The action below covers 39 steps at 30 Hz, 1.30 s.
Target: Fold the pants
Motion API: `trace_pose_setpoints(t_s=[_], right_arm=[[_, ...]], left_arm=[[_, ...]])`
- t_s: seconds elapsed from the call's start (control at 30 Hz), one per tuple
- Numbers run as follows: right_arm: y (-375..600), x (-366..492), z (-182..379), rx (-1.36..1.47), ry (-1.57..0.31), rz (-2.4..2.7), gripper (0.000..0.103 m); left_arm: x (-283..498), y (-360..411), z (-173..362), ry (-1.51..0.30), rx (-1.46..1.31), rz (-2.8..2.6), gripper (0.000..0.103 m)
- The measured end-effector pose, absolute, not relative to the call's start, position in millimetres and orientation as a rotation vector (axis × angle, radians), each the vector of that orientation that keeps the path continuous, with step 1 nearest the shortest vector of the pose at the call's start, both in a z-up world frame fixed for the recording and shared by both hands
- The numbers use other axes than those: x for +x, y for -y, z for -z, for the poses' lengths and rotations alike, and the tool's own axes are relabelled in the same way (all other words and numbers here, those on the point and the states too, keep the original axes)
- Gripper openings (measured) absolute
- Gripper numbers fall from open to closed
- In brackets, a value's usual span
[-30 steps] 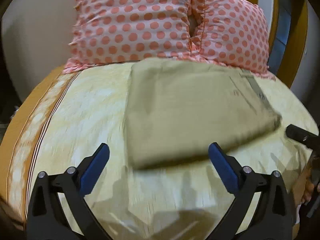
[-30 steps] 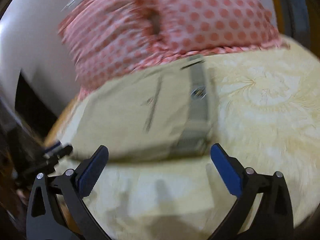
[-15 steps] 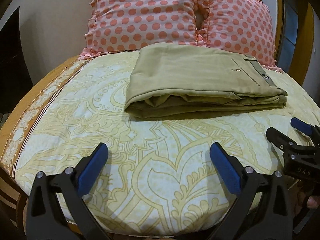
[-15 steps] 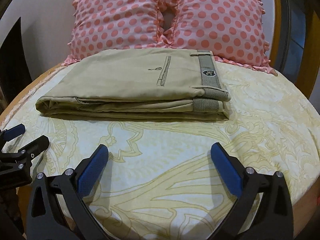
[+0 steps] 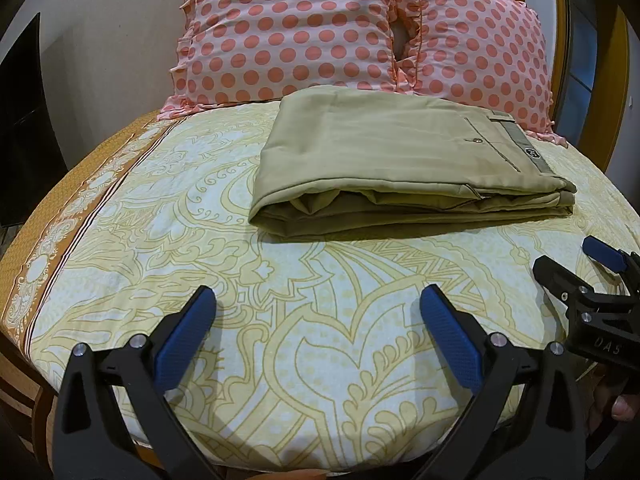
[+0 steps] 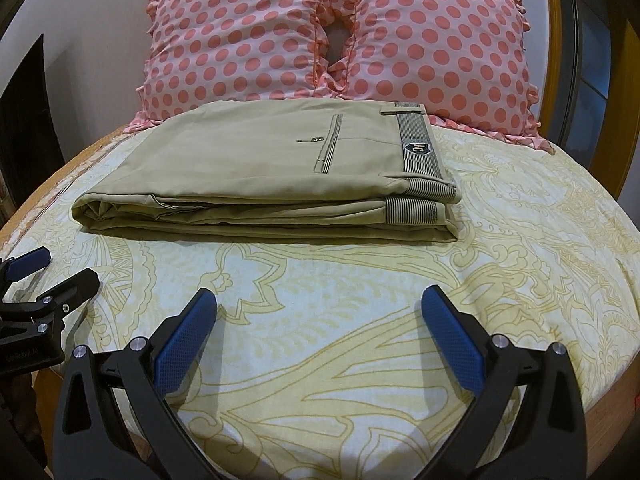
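The khaki pants lie folded in a flat stack on the patterned bed sheet, waistband to the right; they also show in the right wrist view. My left gripper is open and empty, held back from the stack near the bed's front edge. My right gripper is open and empty, also well short of the pants. The right gripper shows at the right edge of the left wrist view, and the left gripper shows at the left edge of the right wrist view.
Two pink polka-dot pillows stand against the wall right behind the pants. The sheet's orange border runs along the bed's left edge. A wooden frame stands at the right.
Both grippers have pulled back from the folded pants toward the bed's front edge, then steadied. The pants stay folded in place.
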State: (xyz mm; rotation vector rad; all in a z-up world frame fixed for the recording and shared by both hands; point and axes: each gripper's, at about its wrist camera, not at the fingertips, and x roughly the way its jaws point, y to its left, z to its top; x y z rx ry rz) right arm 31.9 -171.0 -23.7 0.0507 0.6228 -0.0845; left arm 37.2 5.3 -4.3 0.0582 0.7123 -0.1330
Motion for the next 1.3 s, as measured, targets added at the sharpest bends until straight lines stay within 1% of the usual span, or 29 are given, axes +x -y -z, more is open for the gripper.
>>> trace_pose_setpoints(t_s=[1.3], right_arm=[[168.7,33.4,23.5,0.05,-0.618,0.089,0.102]], left_arm=[[39.7,-8.2,3.8,-0.713,0.06,0.139,0.101]])
